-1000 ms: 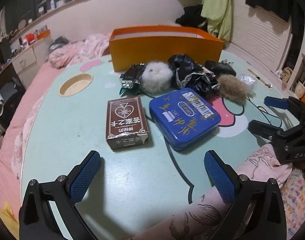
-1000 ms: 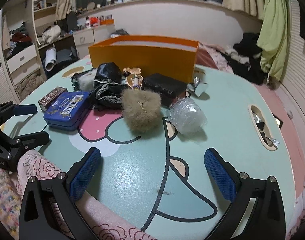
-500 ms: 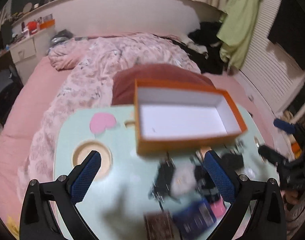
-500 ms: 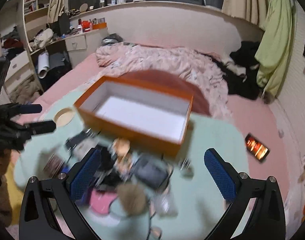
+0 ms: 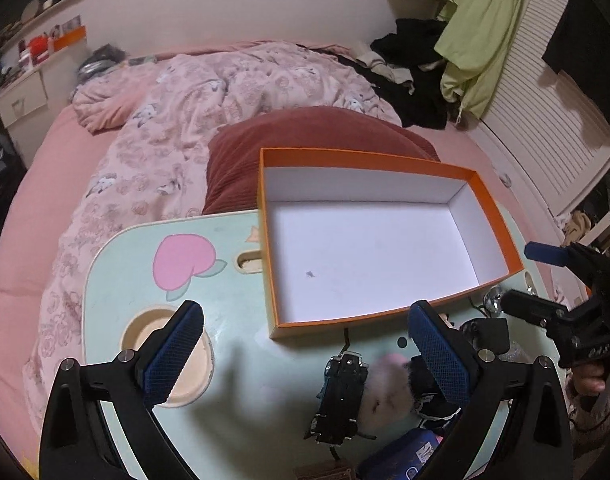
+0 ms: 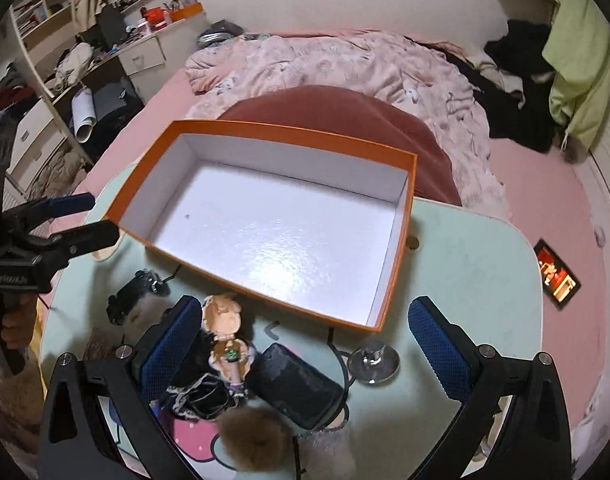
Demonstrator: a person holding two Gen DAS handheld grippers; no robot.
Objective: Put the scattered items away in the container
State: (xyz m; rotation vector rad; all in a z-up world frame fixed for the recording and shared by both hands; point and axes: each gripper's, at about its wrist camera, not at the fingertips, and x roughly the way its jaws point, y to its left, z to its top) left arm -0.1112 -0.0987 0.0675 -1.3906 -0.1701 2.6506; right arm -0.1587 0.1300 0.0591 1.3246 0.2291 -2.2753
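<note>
An empty orange box (image 5: 369, 240) (image 6: 273, 224) with a white inside stands at the far side of the mint table (image 5: 233, 400) (image 6: 465, 264). In front of it lies the clutter: a black toy car (image 5: 341, 396) (image 6: 133, 294), a white pompom (image 5: 385, 392), a blue tin (image 5: 405, 456), a doll (image 6: 225, 332), a black case (image 6: 297, 384), a brown pompom (image 6: 253, 436) and a small glass (image 6: 373, 360). My left gripper (image 5: 305, 356) hangs open above the table's near left. My right gripper (image 6: 305, 352) hangs open over the clutter. Neither holds anything.
The table stands on a pink bed with a rumpled quilt (image 5: 209, 92) and a dark red cushion (image 5: 305, 136) behind the box. A round cup hole (image 5: 165, 352) is at the table's left. A phone (image 6: 555, 276) lies on the bed to the right.
Both grippers have risen from low over the table to high above it, now looking down into the box. Both stay open and nothing was picked up.
</note>
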